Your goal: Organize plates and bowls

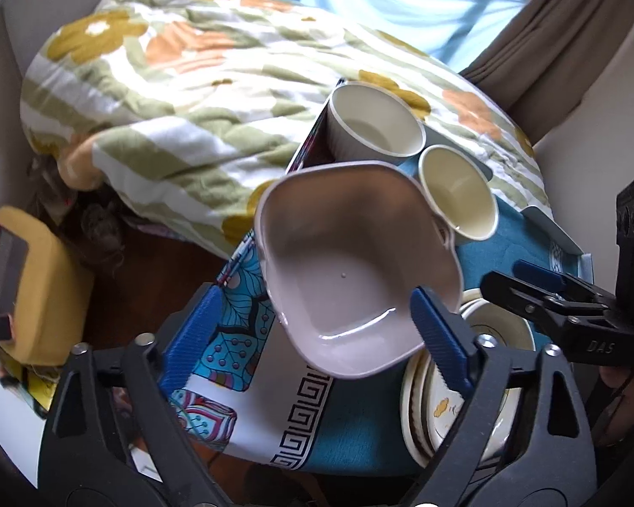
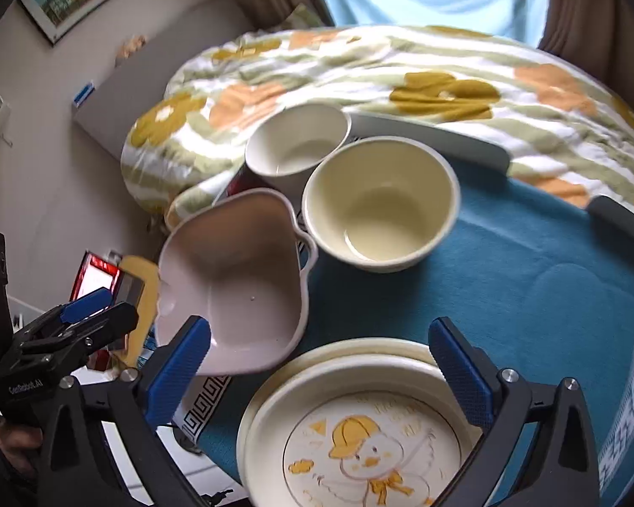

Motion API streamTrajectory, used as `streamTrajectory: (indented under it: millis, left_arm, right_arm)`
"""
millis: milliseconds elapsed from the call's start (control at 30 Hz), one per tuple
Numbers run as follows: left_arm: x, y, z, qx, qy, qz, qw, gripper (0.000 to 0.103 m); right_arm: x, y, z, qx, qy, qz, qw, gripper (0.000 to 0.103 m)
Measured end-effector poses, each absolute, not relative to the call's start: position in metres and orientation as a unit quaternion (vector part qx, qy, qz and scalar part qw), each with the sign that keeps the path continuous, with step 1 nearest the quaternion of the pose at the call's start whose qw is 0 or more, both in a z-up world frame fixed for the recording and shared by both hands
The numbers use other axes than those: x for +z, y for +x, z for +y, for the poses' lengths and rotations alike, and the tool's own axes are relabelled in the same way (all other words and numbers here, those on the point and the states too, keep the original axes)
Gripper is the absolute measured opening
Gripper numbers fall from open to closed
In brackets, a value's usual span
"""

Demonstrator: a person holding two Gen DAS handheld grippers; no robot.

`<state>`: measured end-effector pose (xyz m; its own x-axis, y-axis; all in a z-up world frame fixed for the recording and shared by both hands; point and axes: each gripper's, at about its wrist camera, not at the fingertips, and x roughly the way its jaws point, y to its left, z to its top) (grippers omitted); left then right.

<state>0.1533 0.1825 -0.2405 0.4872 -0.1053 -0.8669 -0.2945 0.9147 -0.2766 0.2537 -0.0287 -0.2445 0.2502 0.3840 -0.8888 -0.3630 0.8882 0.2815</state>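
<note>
A pale pink squarish bowl (image 1: pixel 351 262) (image 2: pixel 232 279) sits steeply tilted at the left edge of the teal-clothed table (image 2: pixel 528 295), its hollow turned toward both cameras. What props it up I cannot tell. My left gripper (image 1: pixel 315 295) is open around its lower rim; the right finger (image 1: pixel 439 338) overlaps the rim and the left one stands well clear. My right gripper (image 2: pixel 319 323) is open above a stack of cream plates (image 2: pixel 359 435) (image 1: pixel 465 380) with a duck drawing. Two round cream bowls (image 2: pixel 300 143) (image 2: pixel 380 203) stand upright behind.
A bed with a flowered quilt (image 1: pixel 190 84) lies just beyond the table. A patterned cloth (image 1: pixel 232 338) hangs over the table's left edge. Lower left there is a yellow cushion (image 1: pixel 42 274) with a red device on it. A grey flat edge (image 2: pixel 435 139) lies behind the bowls.
</note>
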Motion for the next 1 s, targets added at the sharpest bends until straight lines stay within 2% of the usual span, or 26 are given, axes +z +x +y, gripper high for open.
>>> streamTrajectory:
  millis: [33,67,100,133,233,367,400,433,500,567,633,800,1000]
  left_arm:
    - [-0.248,0.157,0.183,0.056,-0.204,0.512,0.833,0.072]
    - [-0.258,0.162,0.182,0.056,-0.209,0.521,0.826,0.061]
    - [-0.265,0.166,0.181,0.056,-0.212,0.527,0.821,0.057]
    - [-0.270,0.170,0.180,0.057,-0.214,0.532,0.818,0.052]
    - [-0.284,0.179,0.180,0.062,-0.221,0.539,0.811,0.046]
    - [-0.293,0.187,0.182,0.072,-0.219,0.543,0.808,0.037]
    - [-0.293,0.188,0.182,0.074,-0.219,0.542,0.808,0.036]
    - [-0.294,0.188,0.183,0.076,-0.219,0.542,0.808,0.033]
    - [-0.295,0.189,0.185,0.081,-0.217,0.541,0.809,0.023]
    - [-0.296,0.189,0.188,0.088,-0.215,0.540,0.809,0.017]
    - [-0.296,0.188,0.191,0.087,-0.220,0.537,0.809,0.016]
    - [-0.286,0.182,0.192,0.091,-0.203,0.531,0.817,0.016]
    - [-0.251,0.171,0.190,0.078,-0.195,0.518,0.829,0.016]
  right_arm:
    - [-0.253,0.260,-0.023,0.245,0.006,0.574,0.782,0.089]
    - [-0.260,0.265,-0.019,0.254,0.003,0.581,0.773,0.079]
    - [-0.266,0.268,-0.015,0.260,0.001,0.587,0.766,0.067]
    - [-0.274,0.272,-0.011,0.269,-0.002,0.595,0.757,0.062]
    - [-0.287,0.278,-0.005,0.281,-0.008,0.602,0.748,0.054]
    - [-0.296,0.284,0.001,0.292,-0.018,0.607,0.739,0.031]
    - [-0.297,0.285,0.002,0.294,-0.020,0.606,0.739,0.030]
    - [-0.297,0.286,0.003,0.295,-0.022,0.604,0.740,0.029]
    - [-0.297,0.286,0.005,0.298,-0.027,0.603,0.740,0.017]
    - [-0.297,0.286,0.006,0.294,-0.035,0.599,0.744,0.015]
    - [-0.298,0.285,0.006,0.295,-0.033,0.600,0.743,0.015]
    - [-0.292,0.279,0.010,0.295,-0.034,0.592,0.749,0.015]
    - [-0.261,0.263,0.004,0.291,-0.016,0.574,0.765,0.015]
